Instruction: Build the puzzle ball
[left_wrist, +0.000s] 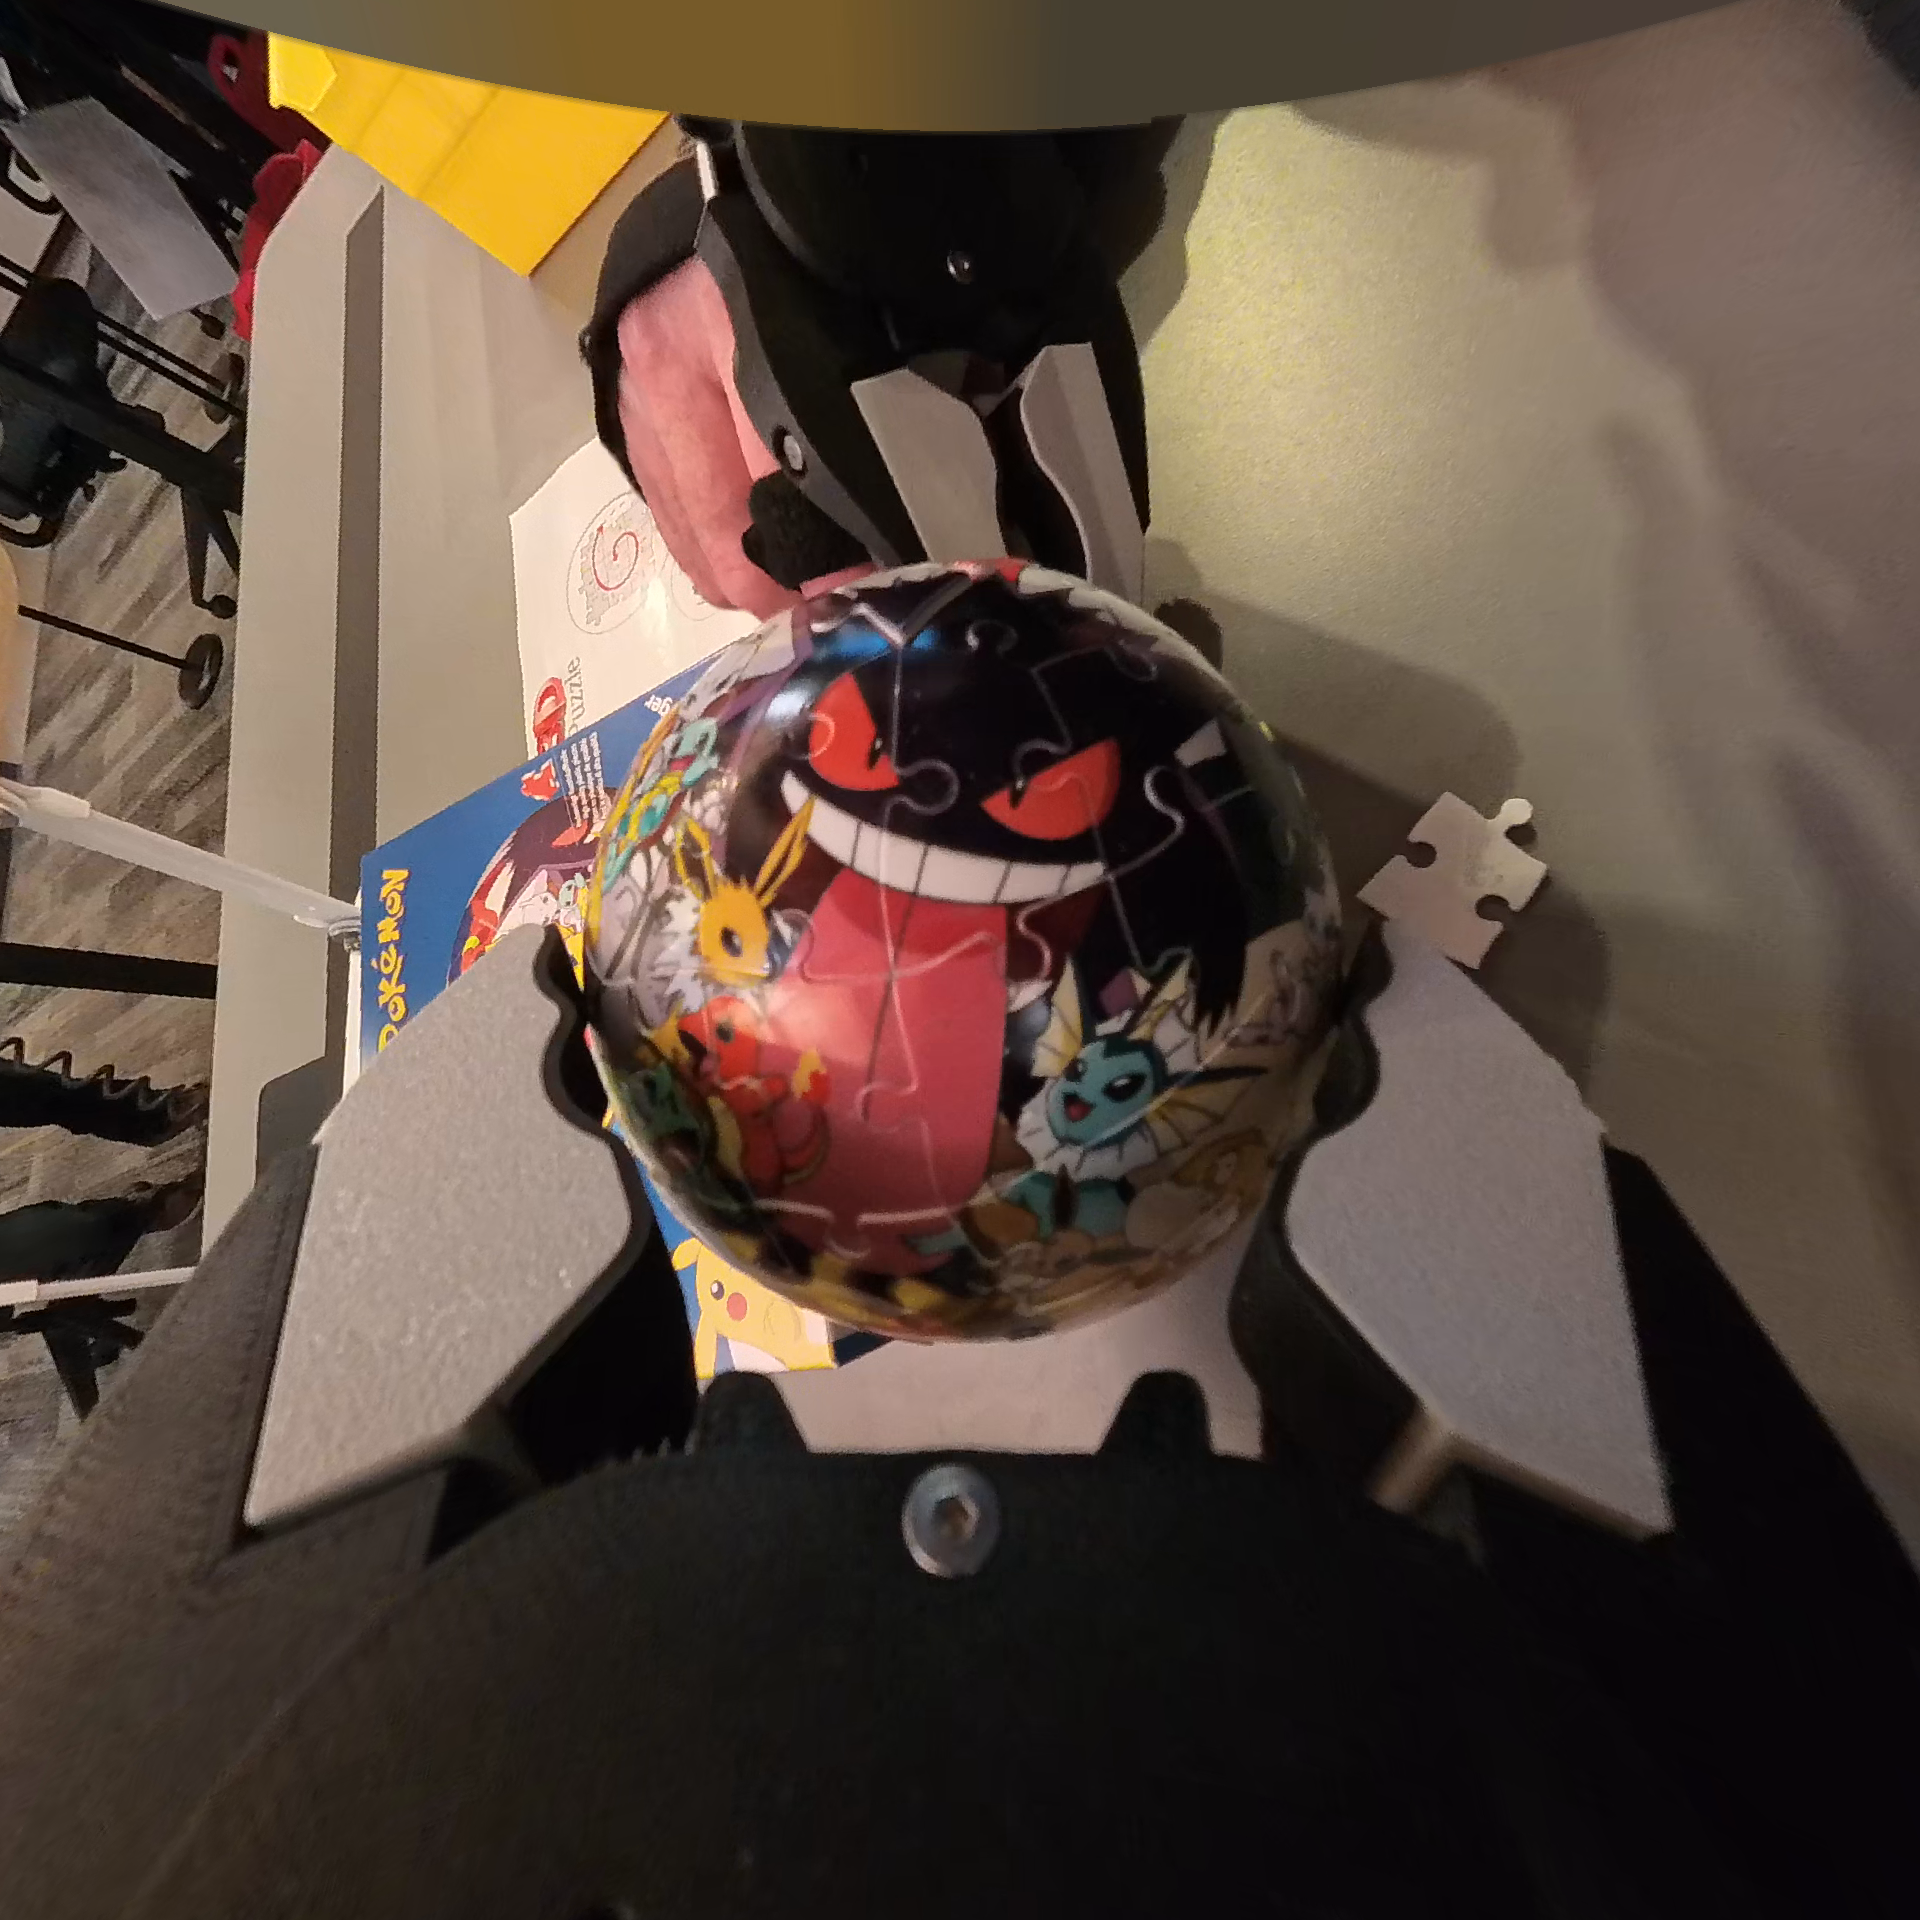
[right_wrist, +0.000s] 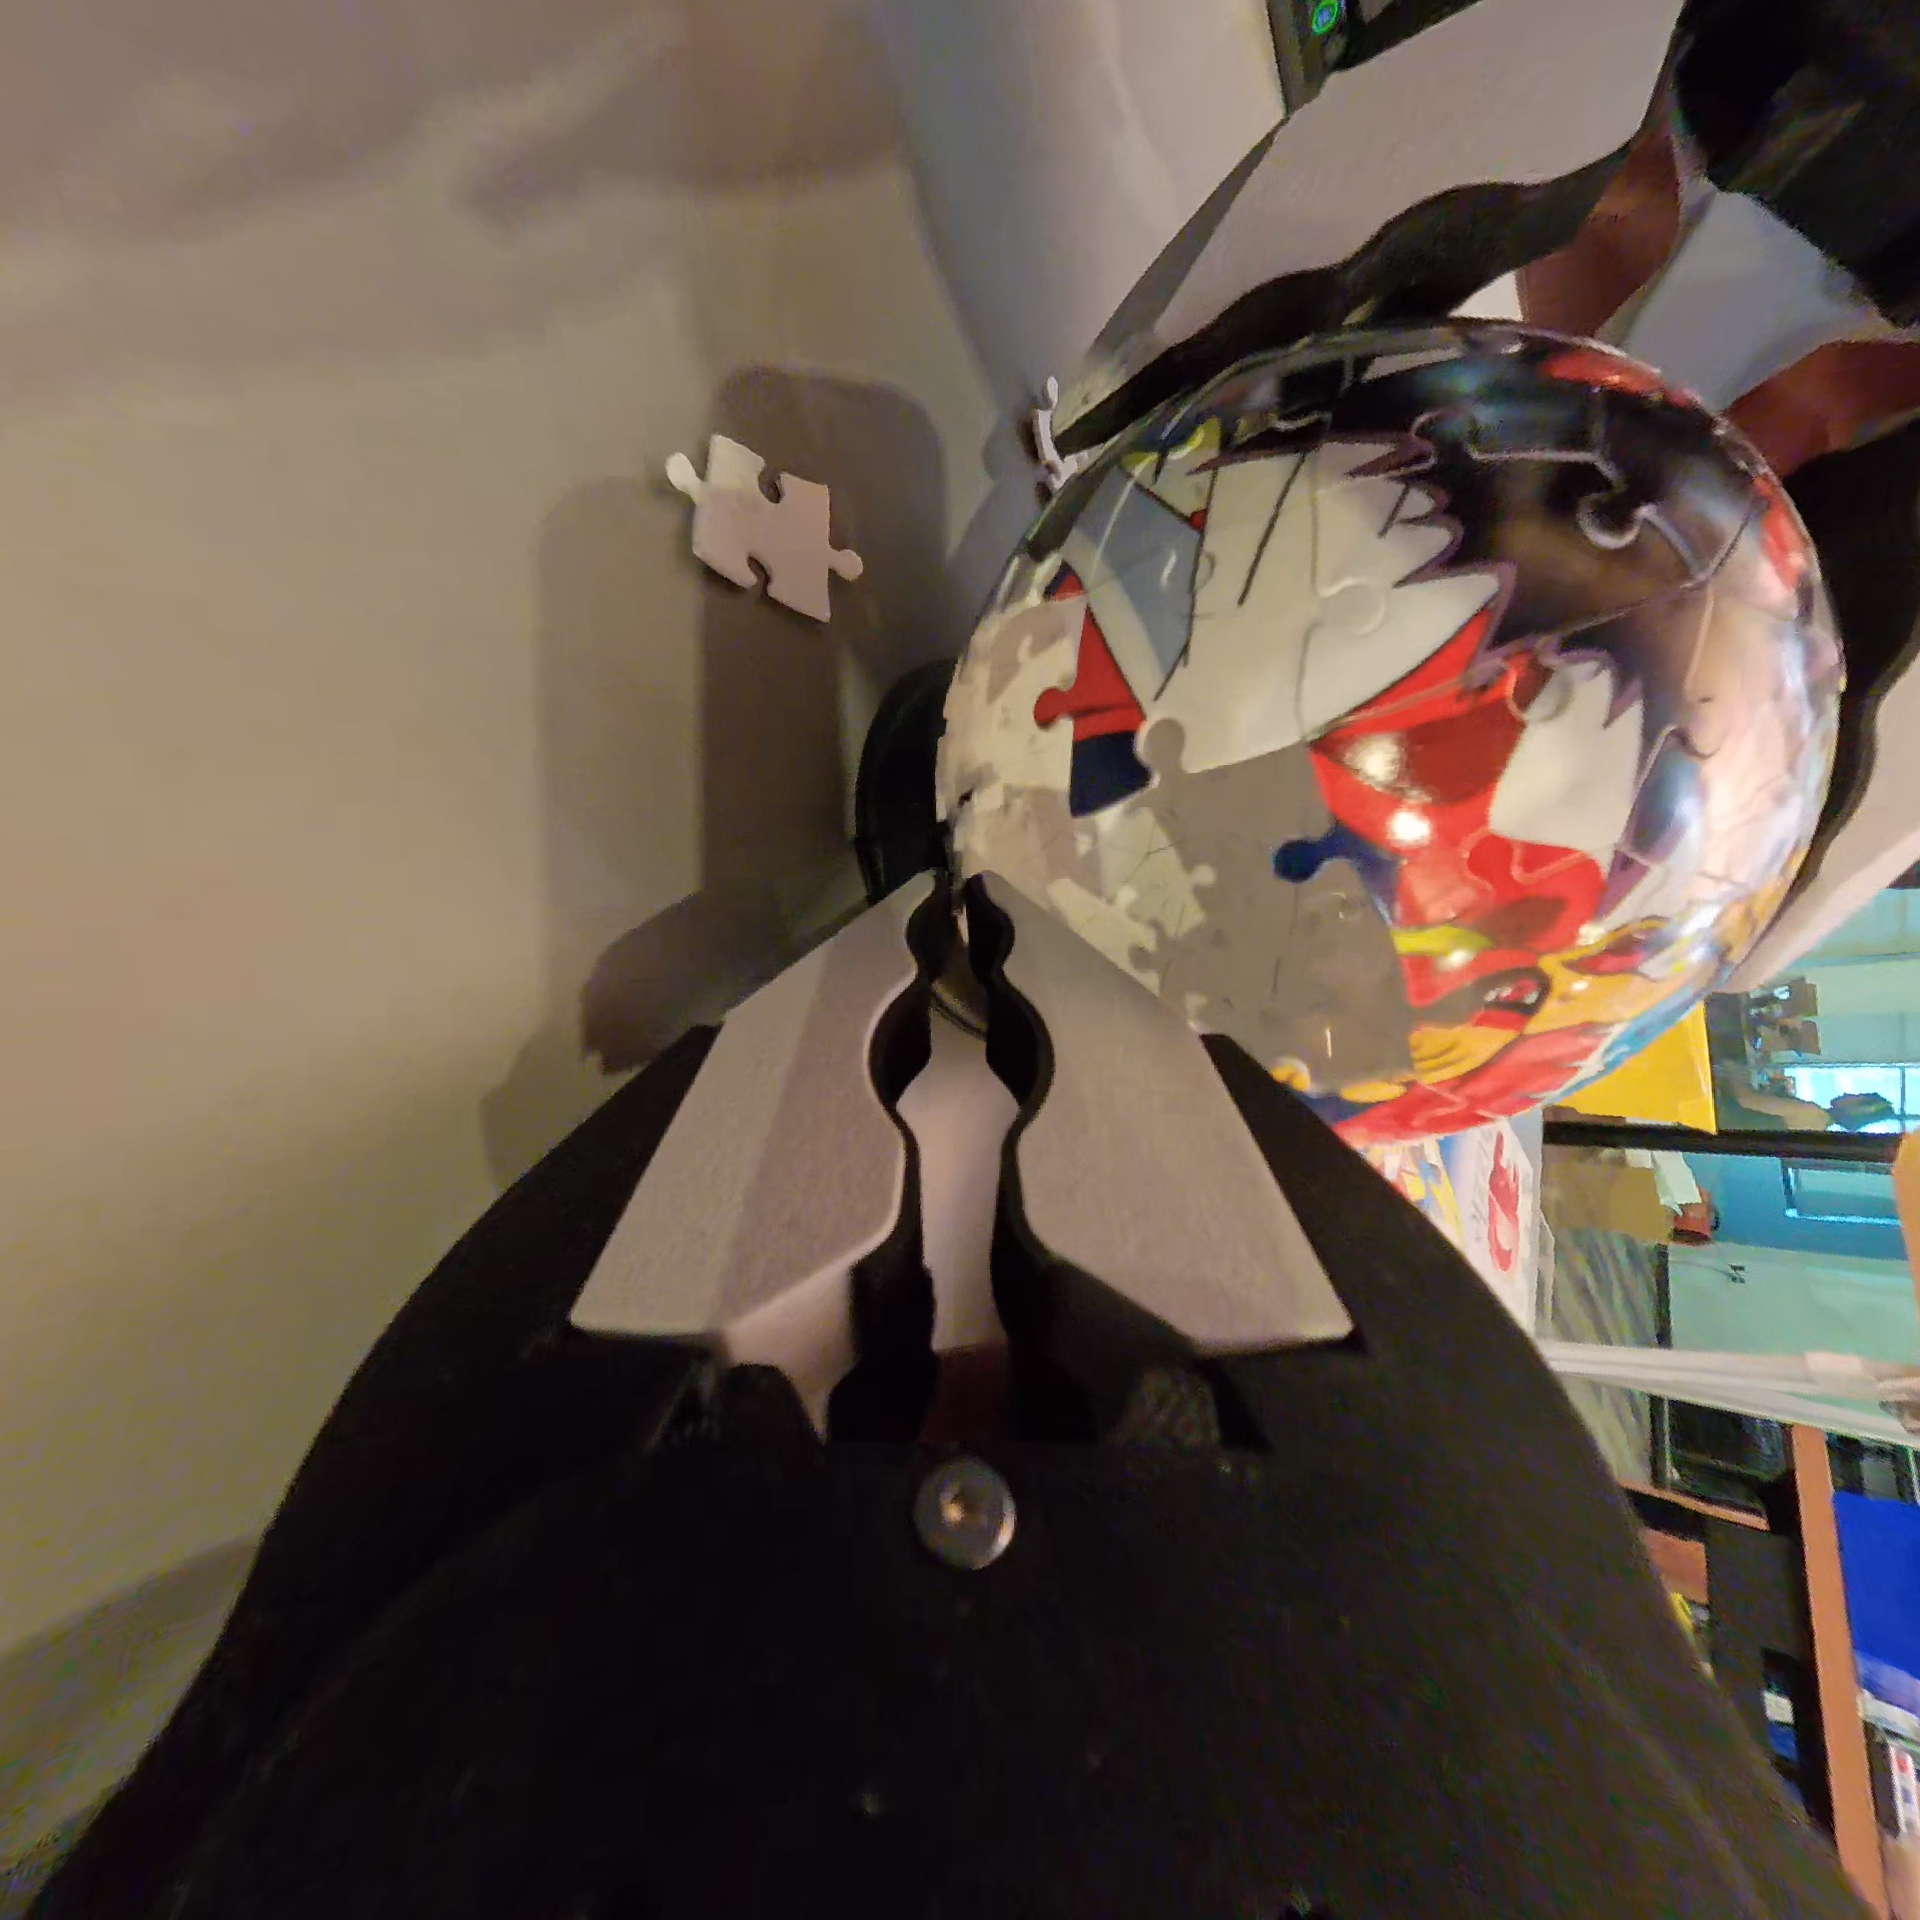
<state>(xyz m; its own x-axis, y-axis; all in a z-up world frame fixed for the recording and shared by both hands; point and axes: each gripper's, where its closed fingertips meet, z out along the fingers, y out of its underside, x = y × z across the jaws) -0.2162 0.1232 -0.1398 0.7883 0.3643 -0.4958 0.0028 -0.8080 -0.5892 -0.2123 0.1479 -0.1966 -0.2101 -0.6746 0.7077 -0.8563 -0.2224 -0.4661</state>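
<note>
The white table (left_wrist: 1558, 364) carries everything, and over it the puzzle ball (left_wrist: 961, 956) sits clamped between the wide-spread pads of the left gripper (left_wrist: 961, 1039), one pad on each flank, above the blue puzzle box (left_wrist: 416, 935) that lies toward the table's left edge. The ball looks nearly whole, but the right wrist view shows a pale patch low on its shell with bare tab edges (a gap or plain-printed pieces, I cannot tell which). The right gripper (right_wrist: 951, 899) has its jaws almost together, tips against the ball's lower rim; whether anything thin is pinched there is not visible. One loose puzzle piece (left_wrist: 1455, 883) lies white side up on the table just beside the ball, untouched. The risks, as I judge them: too hard a squeeze from the left pads could buckle the shell and pop seams; a sideways push from the right tips could roll the glossy ball out of its hold; and the loose piece could skid away if nudged.
</note>
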